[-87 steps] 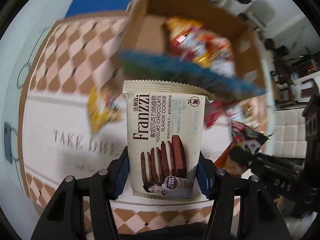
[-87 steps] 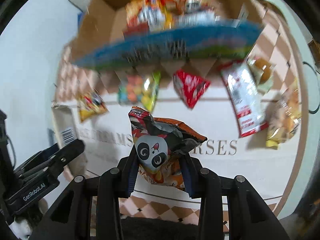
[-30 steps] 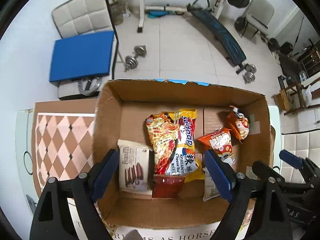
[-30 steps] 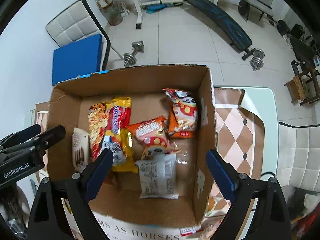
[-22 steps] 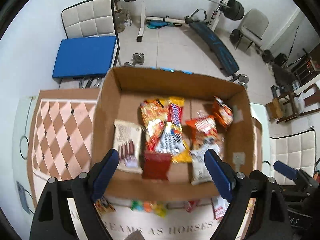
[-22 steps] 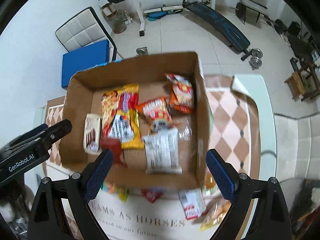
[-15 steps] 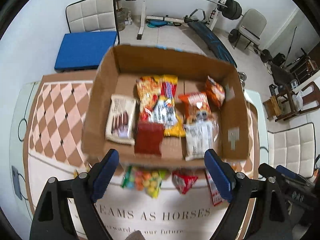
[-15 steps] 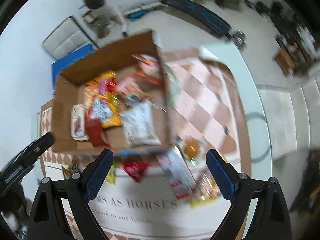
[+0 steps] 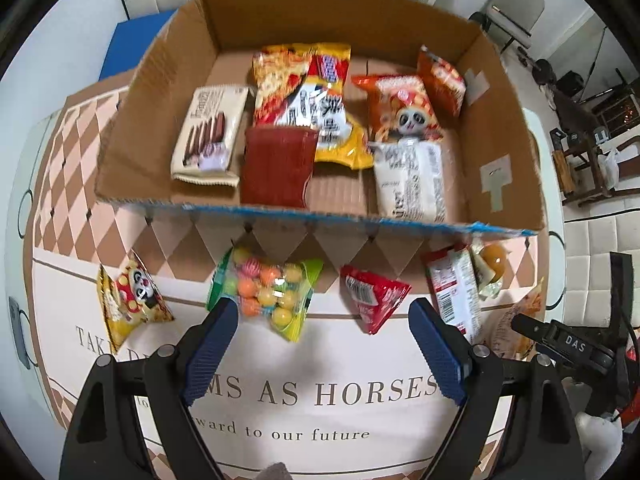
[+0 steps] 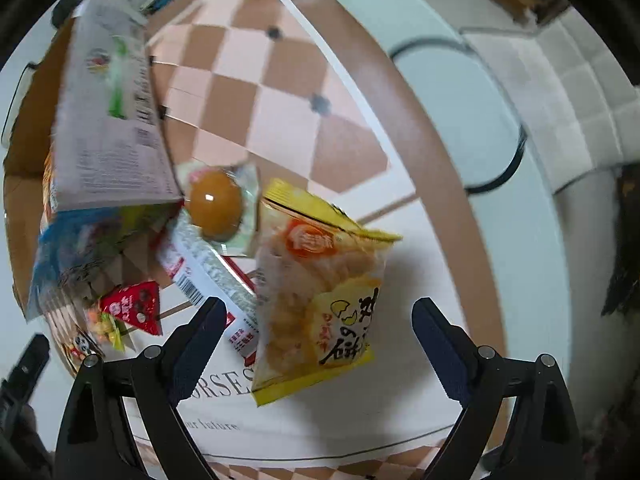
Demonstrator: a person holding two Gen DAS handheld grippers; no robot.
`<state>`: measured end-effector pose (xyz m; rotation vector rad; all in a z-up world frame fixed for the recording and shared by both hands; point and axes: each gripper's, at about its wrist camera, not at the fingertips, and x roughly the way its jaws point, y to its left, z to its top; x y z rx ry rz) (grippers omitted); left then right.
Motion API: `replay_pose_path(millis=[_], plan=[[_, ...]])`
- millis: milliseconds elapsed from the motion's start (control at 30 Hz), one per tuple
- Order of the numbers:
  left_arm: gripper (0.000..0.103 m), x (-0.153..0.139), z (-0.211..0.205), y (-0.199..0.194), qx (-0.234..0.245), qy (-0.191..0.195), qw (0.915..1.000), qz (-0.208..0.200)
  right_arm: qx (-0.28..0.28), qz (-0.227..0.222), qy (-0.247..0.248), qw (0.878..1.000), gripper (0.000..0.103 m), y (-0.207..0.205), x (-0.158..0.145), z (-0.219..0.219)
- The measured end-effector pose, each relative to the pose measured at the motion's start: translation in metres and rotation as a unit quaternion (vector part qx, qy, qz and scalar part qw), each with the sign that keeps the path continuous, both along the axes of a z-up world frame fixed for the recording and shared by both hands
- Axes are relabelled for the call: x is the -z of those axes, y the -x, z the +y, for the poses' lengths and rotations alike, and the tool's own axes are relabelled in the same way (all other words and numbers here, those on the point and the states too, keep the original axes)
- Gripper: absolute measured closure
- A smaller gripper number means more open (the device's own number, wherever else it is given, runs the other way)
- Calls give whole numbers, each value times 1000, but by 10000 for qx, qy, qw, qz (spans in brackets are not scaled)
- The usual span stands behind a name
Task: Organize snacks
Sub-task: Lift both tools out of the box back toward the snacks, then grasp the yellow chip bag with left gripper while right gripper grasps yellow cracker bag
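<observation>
A round table under a pink-and-brown diamond-checked cloth with printed lettering [image 9: 352, 432] carries everything. On it sits a large open brown cardboard box with a blue-taped front edge [image 9: 132, 120], and snack packs lie on its floor: a cream chocolate cookie pack [image 9: 210, 134] at the left, a dark red flat pouch [image 9: 276, 168] beside it overlapping a yellow-and-red noodle bag [image 9: 312, 100], an orange panda bag [image 9: 400, 108], and a white printed packet [image 9: 412, 180] toward the right.

In front of the box, loose on the cloth, lie a yellow panda snack bag [image 9: 130, 300], a clear bag of coloured candy balls [image 9: 266, 288], a small red triangular pouch [image 9: 374, 296], a red-and-white long wrapper [image 9: 456, 292], and a vacuum-packed brown egg [image 10: 216, 204] touching the box corner. A yellow bag of pale rice crackers [image 10: 316, 292] lies just beside the egg.

The left gripper [image 9: 324, 344] hovers over the cloth, jaws spread wide and empty, its left finger overlapping the candy bag in view; contact is unclear. The right gripper [image 10: 316, 344] is likewise spread, straddling the cracker bag without closing on it.
</observation>
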<state>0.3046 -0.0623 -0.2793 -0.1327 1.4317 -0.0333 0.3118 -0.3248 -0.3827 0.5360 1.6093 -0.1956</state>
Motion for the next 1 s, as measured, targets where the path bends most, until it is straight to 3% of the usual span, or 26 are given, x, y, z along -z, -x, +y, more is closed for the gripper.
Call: replay_pose_path(millis=[67,133,167,267,400,667,867,1000], plan=[[16,5,3,2,-50,-5,10000,63,136,37,-192,9997,9,3,13,-3],[16,10,5,4,-79,-16,9999,120,177,78,-237,9995,49,5,22,-4],[16,11,7,6,-87,-32,9999,138,233,-13,-396,9989,51,6,24,-3],[16,10,16,11,-168,-96,9997,135,10,-151,-118,9998,67,4,14,5],[16,5,37,17,-280,-162,9994,101,-289,-441,14,9986,68,1,-9,22],[16,-5,126,37,-993,-166,9947,224,-962,-999,-487,9891,68,-1,-56,97],[16,24,187,36,-1666,-20,9839,642,-1524,-1014,-836,9795,68,-8,-62,174],[16,52,204,26,-1783,139,9793,949,-1698,-942,-840,9774,68,-17,-55,206]])
